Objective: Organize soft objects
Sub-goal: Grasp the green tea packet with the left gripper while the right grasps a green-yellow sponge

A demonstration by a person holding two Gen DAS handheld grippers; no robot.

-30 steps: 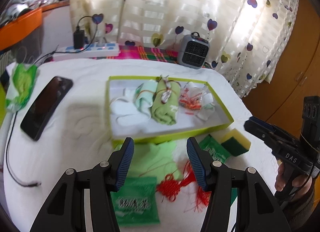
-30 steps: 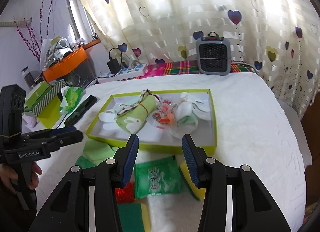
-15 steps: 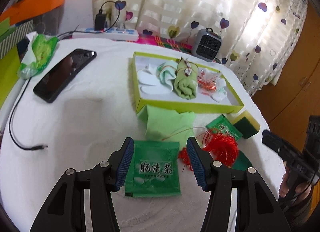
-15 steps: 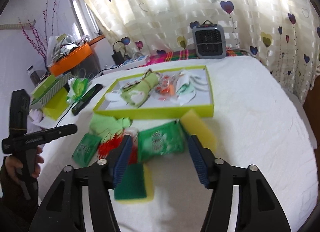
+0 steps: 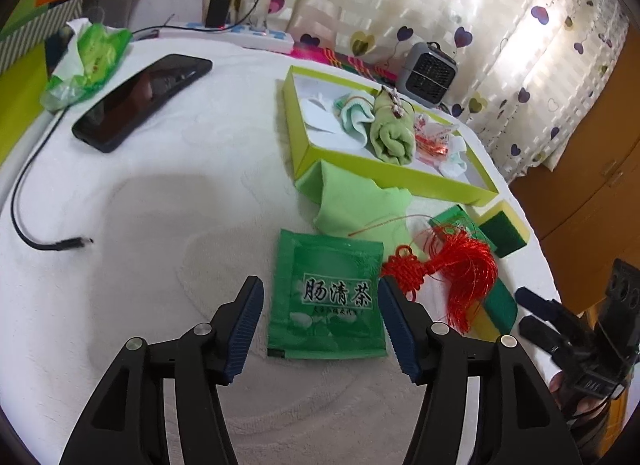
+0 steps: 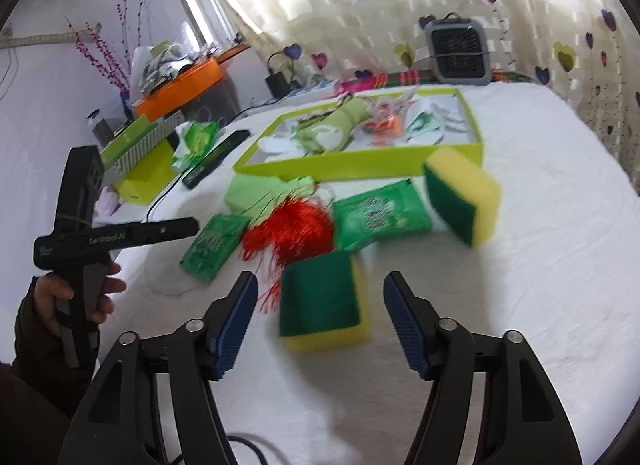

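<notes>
Both jaws are opening as I steer the two handheld grippers over a white-clothed table, neither holding anything. My left gripper (image 5: pixel 320 321) hangs over a flat green foil tea sachet with white lettering (image 5: pixel 326 299), which lies between the spreading jaws but untouched by the pads. My right gripper (image 6: pixel 320 317) frames a green-topped yellow scouring sponge (image 6: pixel 322 297) the same way, with bare gaps on either side.

The sachet lies flat, its long axis running roughly 6 to 12 o'clock in the left view, print facing up. The near sponge sits scourer side up, its long axis also about 6 to 12. At 2 o'clock from the sachet sprawls a red knotted tassel with loose threads (image 5: pixel 448 269). Beyond it lie a crumpled pale green cloth (image 5: pixel 352 201), a second green sachet (image 6: pixel 380 215) and a second yellow sponge tipped on its edge (image 6: pixel 460 195).

The risk, as I judge it: the sachet is thin and flush with the cloth, so the closing pads could skate over it or pinch the tablecloth instead. On the right, tassel threads trail against the sponge's left side and could be dragged along.

Farthest, at 12 o'clock, the lime-green shallow cardboard tray (image 5: pixel 400 173) already holds rolled cloths and small items.
</notes>
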